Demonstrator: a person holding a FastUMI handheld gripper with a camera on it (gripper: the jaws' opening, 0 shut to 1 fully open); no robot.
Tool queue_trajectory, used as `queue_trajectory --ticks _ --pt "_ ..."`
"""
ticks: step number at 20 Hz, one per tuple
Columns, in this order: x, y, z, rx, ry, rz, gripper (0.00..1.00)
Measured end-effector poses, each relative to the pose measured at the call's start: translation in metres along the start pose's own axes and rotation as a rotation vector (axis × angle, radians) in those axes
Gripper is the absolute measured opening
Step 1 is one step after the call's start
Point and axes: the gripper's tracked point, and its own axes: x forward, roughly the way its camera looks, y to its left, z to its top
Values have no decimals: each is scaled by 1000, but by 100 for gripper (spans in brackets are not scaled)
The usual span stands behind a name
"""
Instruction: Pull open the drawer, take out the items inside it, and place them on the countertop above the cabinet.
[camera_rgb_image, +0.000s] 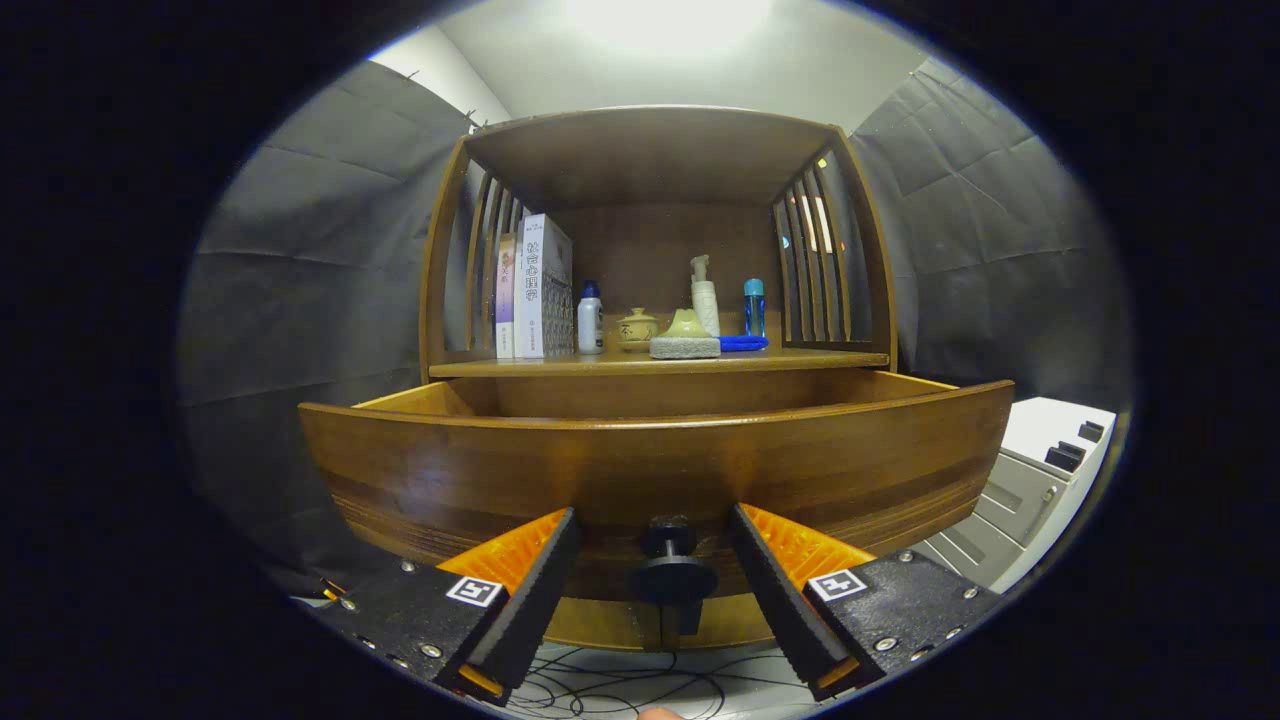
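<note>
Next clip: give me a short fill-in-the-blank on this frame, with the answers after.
1. The brown wooden drawer is pulled ____.
2. The round black drawer knob sits ____ the gripper fingers, untouched.
3. The gripper's fingers are ____.
4. The white books stand on the wooden countertop, ____ the drawer.

Answers: open; between; open; above

A staged home corner inside a recording booth: creased black cloth (300, 250) walls it in, with a wooden cabinet (650, 160) at centre frame, books (535, 290) and toiletry bottles (705, 300) shelved, cables (620, 685) along the bottom.
</note>
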Motion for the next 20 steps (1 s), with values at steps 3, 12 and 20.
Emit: queue_trajectory --ticks 3,12,20 --pt "9 1 2 2 6 -1 95" --pt "33 -4 11 36 0 0 95" --pt "68 -3 13 38 8 -8 95"
